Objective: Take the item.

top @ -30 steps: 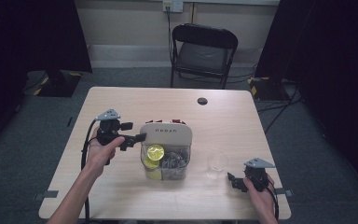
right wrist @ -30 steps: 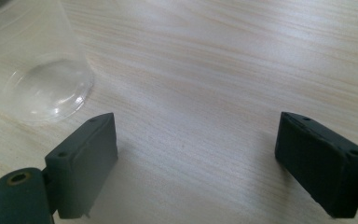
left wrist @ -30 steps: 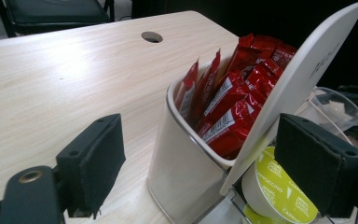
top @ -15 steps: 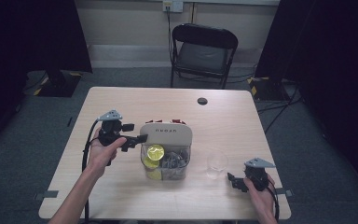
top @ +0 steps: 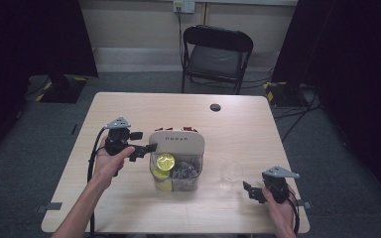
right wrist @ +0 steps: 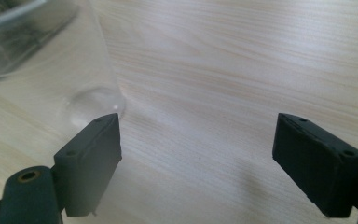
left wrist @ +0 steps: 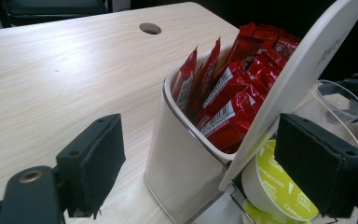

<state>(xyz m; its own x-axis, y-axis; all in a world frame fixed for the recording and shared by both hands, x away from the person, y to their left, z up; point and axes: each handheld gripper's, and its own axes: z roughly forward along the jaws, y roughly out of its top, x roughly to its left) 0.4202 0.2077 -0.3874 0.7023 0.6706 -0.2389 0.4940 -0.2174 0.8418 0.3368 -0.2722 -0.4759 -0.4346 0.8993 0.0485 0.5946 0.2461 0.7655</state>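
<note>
The white container [top: 176, 158] stands near the middle of the table [top: 129, 109], and its flat white lid [top: 177, 144] is tilted up over it. In the left gripper view the lid [left wrist: 303, 70] leans across from the upper right, and behind it a compartment holds red sachets [left wrist: 233, 88] standing upright. Under the lid edge lie yellow-green capsules [left wrist: 279, 186]; in the high view these capsules [top: 165, 162] are in the left part of the clear front compartment, and darker things [top: 184, 169], too small to identify, are in the right part.

The left gripper [top: 146, 148] is at 9 o'clock from the container, just beside it, held by the left hand [top: 110, 159]. Its jaws are spread, with the corner of the container and the lower lid edge between them. The pads do not press on anything.

A clear plastic cup [top: 230, 173] stands upright at 3 o'clock from the container, near it. The right gripper [top: 250, 191] is at 5 o'clock from the cup, low over the table, in the right hand [top: 278, 208]. Its jaws are spread wide and hold nothing; in the right gripper view the cup [right wrist: 51, 65] is just behind the left jaw

At 12 o'clock, well apart, is a dark round hole [top: 215, 107] in the tabletop, and behind the table stands a black folding chair [top: 217, 54]
</note>
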